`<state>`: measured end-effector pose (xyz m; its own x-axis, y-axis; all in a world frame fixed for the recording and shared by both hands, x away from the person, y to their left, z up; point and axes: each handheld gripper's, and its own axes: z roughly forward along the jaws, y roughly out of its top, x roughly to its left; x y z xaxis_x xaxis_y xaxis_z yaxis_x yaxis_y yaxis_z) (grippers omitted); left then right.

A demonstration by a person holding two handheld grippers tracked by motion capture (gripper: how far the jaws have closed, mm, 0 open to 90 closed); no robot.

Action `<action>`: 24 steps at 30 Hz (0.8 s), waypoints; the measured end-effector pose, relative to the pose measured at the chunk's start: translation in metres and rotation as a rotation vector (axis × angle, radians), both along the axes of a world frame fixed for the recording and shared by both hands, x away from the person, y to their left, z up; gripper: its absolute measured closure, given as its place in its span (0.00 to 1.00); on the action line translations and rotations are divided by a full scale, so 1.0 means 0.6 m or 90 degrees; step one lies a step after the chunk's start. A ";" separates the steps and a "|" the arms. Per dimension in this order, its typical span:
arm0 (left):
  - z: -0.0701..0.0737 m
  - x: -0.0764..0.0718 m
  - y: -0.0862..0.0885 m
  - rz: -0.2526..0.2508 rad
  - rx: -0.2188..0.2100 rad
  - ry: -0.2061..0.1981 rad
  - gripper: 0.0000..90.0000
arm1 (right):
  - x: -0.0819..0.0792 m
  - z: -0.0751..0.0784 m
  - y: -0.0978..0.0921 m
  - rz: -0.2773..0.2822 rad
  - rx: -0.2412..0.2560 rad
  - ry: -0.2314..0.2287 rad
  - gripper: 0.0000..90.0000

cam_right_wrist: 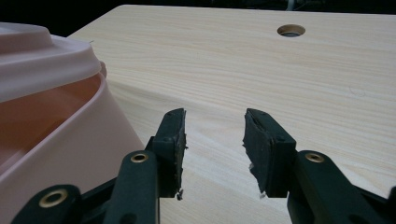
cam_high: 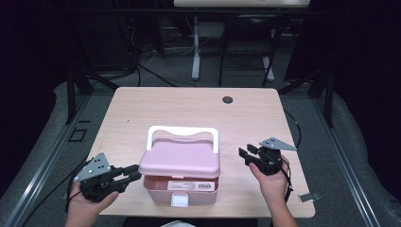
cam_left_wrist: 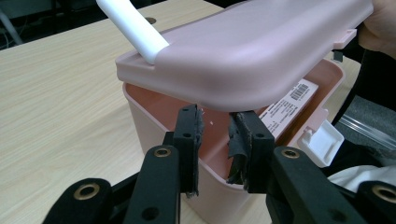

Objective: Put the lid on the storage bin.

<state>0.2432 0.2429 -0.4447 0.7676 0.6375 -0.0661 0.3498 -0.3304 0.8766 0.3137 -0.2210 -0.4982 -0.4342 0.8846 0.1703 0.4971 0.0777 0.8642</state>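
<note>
A pale wooden table [cam_high: 198,106] with a round cable hole [cam_high: 228,100] at its 12 o'clock edge stands on grey carpet in a dim room, desk legs and cables behind it. The pink box [cam_high: 182,187] sits near the 6 o'clock edge, its lid [cam_high: 182,158] propped ajar, white handle [cam_high: 182,131] raised. The left gripper [cam_high: 135,172], held low in the left hand [cam_high: 87,205] at the box's 9 o'clock, has its parted jaws at the lid's lower edge; the right gripper [cam_high: 243,155] hangs released at 3 o'clock, clear of the box, gripping nothing.
</note>
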 end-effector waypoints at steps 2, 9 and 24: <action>0.000 -0.001 0.002 0.000 0.003 0.001 0.80 | 0.000 -0.001 0.001 0.001 0.000 0.001 0.64; -0.004 0.000 0.006 0.004 0.007 0.006 0.82 | 0.000 -0.002 0.001 0.000 0.001 -0.001 0.64; -0.020 0.007 0.012 0.018 0.014 0.019 0.83 | -0.001 -0.004 0.002 0.001 0.001 0.001 0.64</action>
<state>0.2475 0.2504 -0.4566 0.7474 0.6601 -0.0746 0.3848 -0.3387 0.8586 0.3133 -0.2197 -0.5007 -0.4347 0.8839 0.1726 0.4986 0.0767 0.8634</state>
